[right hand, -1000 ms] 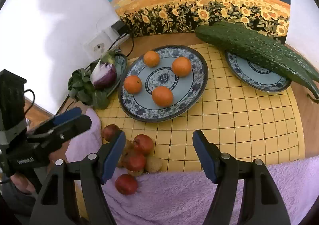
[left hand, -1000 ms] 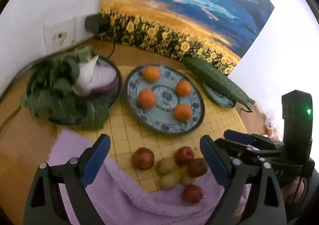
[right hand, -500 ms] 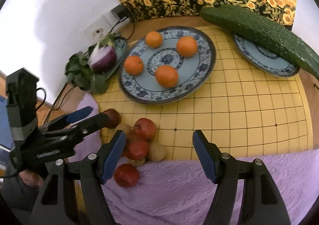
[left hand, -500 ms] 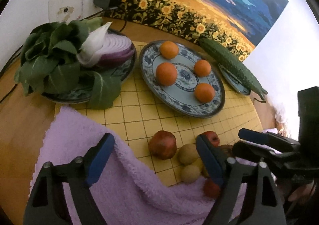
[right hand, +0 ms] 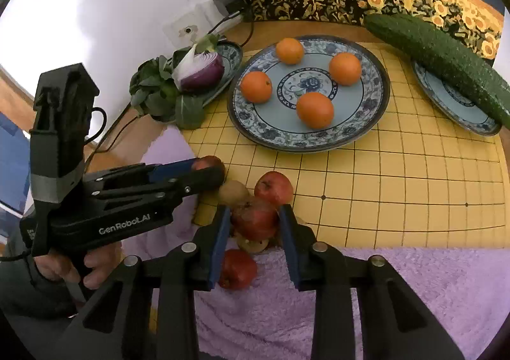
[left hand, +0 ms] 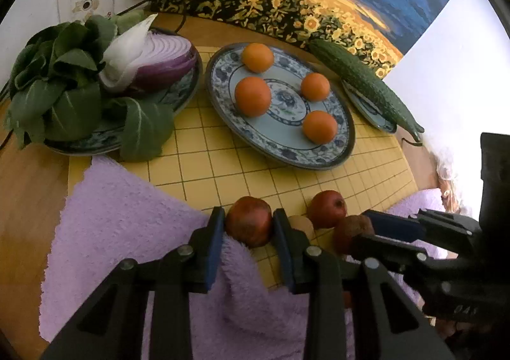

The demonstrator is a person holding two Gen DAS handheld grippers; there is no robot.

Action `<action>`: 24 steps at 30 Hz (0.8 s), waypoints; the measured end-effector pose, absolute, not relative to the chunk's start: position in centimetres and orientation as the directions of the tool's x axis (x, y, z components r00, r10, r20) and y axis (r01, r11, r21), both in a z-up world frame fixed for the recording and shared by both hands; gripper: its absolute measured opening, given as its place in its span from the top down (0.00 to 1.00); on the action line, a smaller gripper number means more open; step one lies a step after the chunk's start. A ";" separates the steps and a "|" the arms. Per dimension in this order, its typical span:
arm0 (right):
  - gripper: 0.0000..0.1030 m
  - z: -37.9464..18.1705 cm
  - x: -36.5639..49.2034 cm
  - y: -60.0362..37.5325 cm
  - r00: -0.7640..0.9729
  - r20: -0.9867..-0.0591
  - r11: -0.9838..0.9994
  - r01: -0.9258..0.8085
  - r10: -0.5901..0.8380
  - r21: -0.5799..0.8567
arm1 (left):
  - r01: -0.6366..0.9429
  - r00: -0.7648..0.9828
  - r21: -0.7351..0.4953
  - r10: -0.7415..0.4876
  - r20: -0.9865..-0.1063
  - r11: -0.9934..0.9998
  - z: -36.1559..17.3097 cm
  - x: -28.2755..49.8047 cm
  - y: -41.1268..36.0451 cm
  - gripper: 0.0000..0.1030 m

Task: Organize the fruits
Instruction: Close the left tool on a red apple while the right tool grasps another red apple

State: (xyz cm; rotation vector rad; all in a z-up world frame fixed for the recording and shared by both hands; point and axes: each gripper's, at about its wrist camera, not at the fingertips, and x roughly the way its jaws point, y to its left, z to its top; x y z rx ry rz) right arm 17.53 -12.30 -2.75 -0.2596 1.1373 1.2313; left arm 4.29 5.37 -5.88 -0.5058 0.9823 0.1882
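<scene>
Change vs. half a sec ago: both sets of jaws, spread then, now pinch fruit. Left gripper (left hand: 248, 226): low, level, clamps red apple (left hand: 249, 220) at towel (left hand: 121, 216) edge. Right gripper (right hand: 255, 226): low, clamps dark red apple (right hand: 255, 217) in fruit pile, on the desk.

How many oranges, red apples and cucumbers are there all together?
Oranges: 4
Red apples: 4
Cucumber: 1
Total: 9
</scene>
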 end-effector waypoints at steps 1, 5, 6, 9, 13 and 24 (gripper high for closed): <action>0.69 -2.8 17.6 -12.3 -0.105 -0.786 0.381 -0.831 0.609 0.406 | -0.373 0.552 -0.322 -0.071 -0.831 0.870 -5.9 4.3 5.4 0.69; 0.69 -2.6 18.0 -12.4 -0.112 -0.777 0.382 -0.822 0.619 0.423 | -0.389 0.568 -0.325 -0.053 -0.821 0.862 -5.3 3.8 5.7 0.69; 0.69 -2.3 18.1 -12.4 -0.111 -0.773 0.378 -0.823 0.625 0.423 | -0.396 0.572 -0.325 -0.046 -0.819 0.859 -5.1 3.6 5.8 0.69; 0.69 -1.8 17.9 -12.5 -0.109 -0.761 0.364 -0.829 0.640 0.425 | -0.405 0.587 -0.329 -0.032 -0.809 0.853 -4.4 3.3 6.2 0.69; 0.69 -1.4 17.7 -12.6 -0.106 -0.756 0.360 -0.831 0.646 0.424 | -0.413 0.605 -0.332 -0.017 -0.796 0.848 -3.5 2.8 6.9 0.69; 0.69 -0.7 18.4 -14.0 -0.082 -0.726 0.380 -0.809 0.683 0.448 | -0.409 0.634 -0.324 0.011 -0.773 0.853 -1.7 2.2 7.2 0.69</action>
